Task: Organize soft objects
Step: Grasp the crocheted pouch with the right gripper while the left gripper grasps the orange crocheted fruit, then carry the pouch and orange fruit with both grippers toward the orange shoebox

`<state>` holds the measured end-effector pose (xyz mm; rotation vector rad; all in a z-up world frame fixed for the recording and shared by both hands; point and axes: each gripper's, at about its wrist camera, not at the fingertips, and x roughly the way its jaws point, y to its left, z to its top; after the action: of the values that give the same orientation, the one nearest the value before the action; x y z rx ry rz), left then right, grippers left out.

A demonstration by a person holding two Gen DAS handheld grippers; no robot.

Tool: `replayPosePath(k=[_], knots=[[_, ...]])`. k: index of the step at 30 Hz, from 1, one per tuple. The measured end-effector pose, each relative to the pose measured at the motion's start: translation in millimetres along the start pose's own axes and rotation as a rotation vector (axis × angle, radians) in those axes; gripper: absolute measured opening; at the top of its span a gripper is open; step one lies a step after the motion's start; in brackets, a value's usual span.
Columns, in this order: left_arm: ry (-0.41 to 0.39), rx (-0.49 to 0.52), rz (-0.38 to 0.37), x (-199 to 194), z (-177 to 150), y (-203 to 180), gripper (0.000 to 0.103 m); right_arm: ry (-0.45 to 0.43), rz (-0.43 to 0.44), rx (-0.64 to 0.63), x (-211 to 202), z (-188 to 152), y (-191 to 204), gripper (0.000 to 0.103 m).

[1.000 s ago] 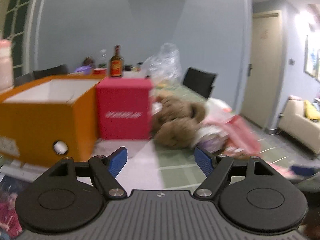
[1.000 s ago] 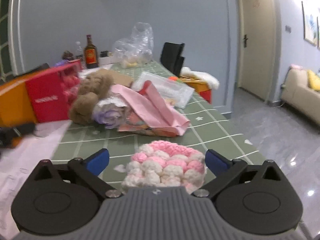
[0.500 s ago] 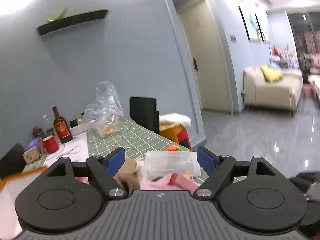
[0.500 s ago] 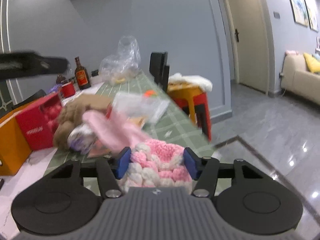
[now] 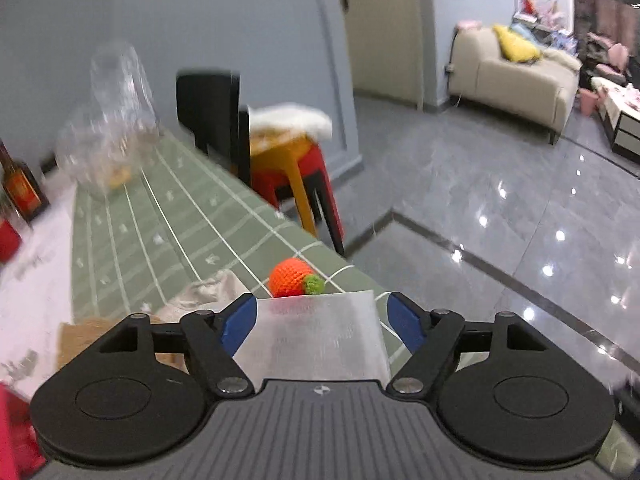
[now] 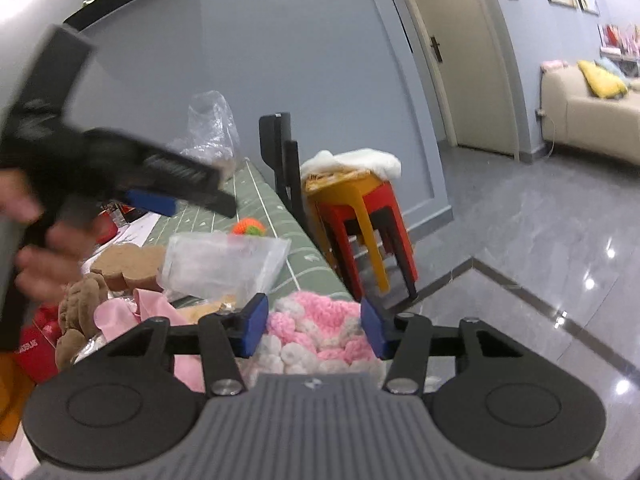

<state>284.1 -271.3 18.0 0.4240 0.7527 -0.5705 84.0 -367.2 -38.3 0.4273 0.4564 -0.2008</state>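
A: Right gripper (image 6: 312,330), lower centre of its view: blue fingers (image 6: 252,326) pressed into both flanks of the pink-and-white knitted piece (image 6: 316,336), so it is clamped on that piece, which sits at the near edge of the green bench (image 6: 280,216)

B: Left gripper (image 5: 320,320): fingers spread wide, nothing between the pads. A clear plastic bag (image 5: 316,336) lies below the gap; contact cannot be told. Just beyond it, centre frame, an orange crochet ball (image 5: 294,278) with a green tip rests on the bench near its right edge

A: In the right view the left gripper appears blurred at upper left, above the bag. Brown plush toy (image 6: 76,320) and pink cloth (image 6: 140,312) lie at lower left

B: Stacked orange and red stools (image 6: 360,216) stand right of the bench
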Motion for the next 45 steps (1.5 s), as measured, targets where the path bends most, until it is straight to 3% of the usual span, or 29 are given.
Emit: replayPosePath(k=[6,13,15,18,23,28,30,31,36,39,40,41,43,45], knots=[[0.144,-0.037,0.093,52,15,12,0.085,-0.02,-0.03,-0.009,3,-4,6,0.051],[0.193,-0.149,0.062,79,28,23,0.085,-0.025,-0.055,-0.053,5,-6,11,0.052],[0.223,-0.165,0.041,83,29,23,0.065,-0.023,-0.045,-0.044,4,-7,9,0.052],[0.265,-0.199,0.073,89,26,22,0.05,-0.019,-0.032,-0.021,4,-6,4,0.052],[0.217,-0.245,0.09,79,26,22,0.049,-0.02,-0.027,-0.021,3,-6,2,0.052],[0.049,-0.293,0.06,33,26,25,0.049,-0.022,-0.018,-0.012,-9,-3,0,0.045],[-0.027,-0.304,0.063,7,23,24,0.049,-0.03,-0.013,-0.011,-15,0,2,0.031],[-0.065,-0.301,0.069,-7,21,22,0.049,-0.029,-0.002,-0.007,-19,1,4,0.013],[-0.239,-0.271,0.063,-74,5,16,0.049,0.007,-0.023,-0.057,-23,1,21,0.011],[-0.254,-0.288,0.044,-105,-8,19,0.049,0.005,0.013,-0.004,-31,-4,15,0.022],[-0.267,-0.284,0.023,-114,-14,21,0.049,-0.039,0.007,-0.003,-41,-5,14,0.041],[-0.293,-0.264,0.018,-125,-23,22,0.049,-0.063,-0.002,-0.02,-47,-5,14,0.073],[-0.361,-0.259,0.037,-142,-43,26,0.049,-0.059,-0.032,-0.062,-50,-3,14,0.099],[-0.382,-0.273,0.047,-155,-64,30,0.049,-0.023,-0.041,-0.06,-44,1,11,0.099]])
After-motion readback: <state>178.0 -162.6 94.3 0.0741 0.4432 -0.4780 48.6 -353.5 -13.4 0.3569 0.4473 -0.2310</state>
